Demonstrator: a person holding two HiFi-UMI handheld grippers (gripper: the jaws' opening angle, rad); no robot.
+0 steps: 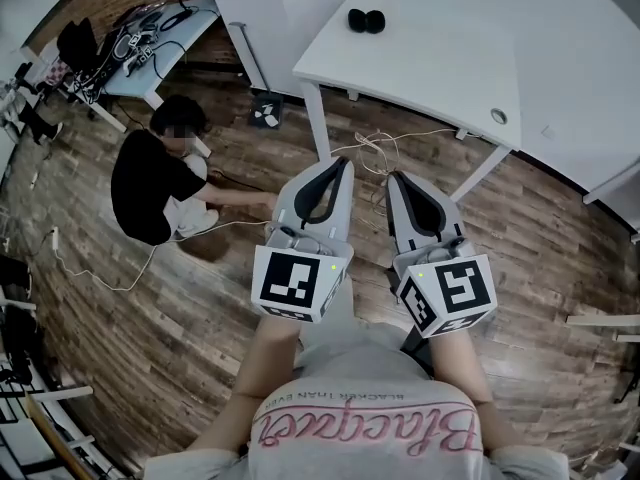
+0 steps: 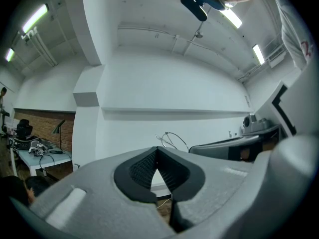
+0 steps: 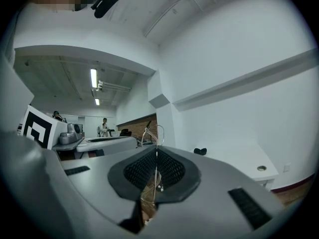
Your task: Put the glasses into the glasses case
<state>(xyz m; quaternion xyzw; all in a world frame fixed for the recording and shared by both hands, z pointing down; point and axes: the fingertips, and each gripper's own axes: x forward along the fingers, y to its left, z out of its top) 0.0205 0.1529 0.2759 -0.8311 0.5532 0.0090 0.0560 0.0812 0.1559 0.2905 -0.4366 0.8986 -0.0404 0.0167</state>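
A small black object (image 1: 366, 20) lies on the far part of the white table (image 1: 440, 68); it is too small to tell whether it is the glasses or the case. It also shows as a dark lump (image 3: 200, 151) in the right gripper view. Both grippers are held side by side above the wooden floor, short of the table. My left gripper (image 1: 345, 162) is shut, its black pads (image 2: 144, 167) meeting at the tip with nothing between them. My right gripper (image 1: 392, 176) is likewise shut and empty (image 3: 157, 148).
A person (image 1: 160, 183) crouches on the floor to the left, near loose white cables (image 1: 385, 150). A desk with equipment (image 1: 150, 43) stands at the far left. The white table has a round cable hole (image 1: 498, 116) near its right edge.
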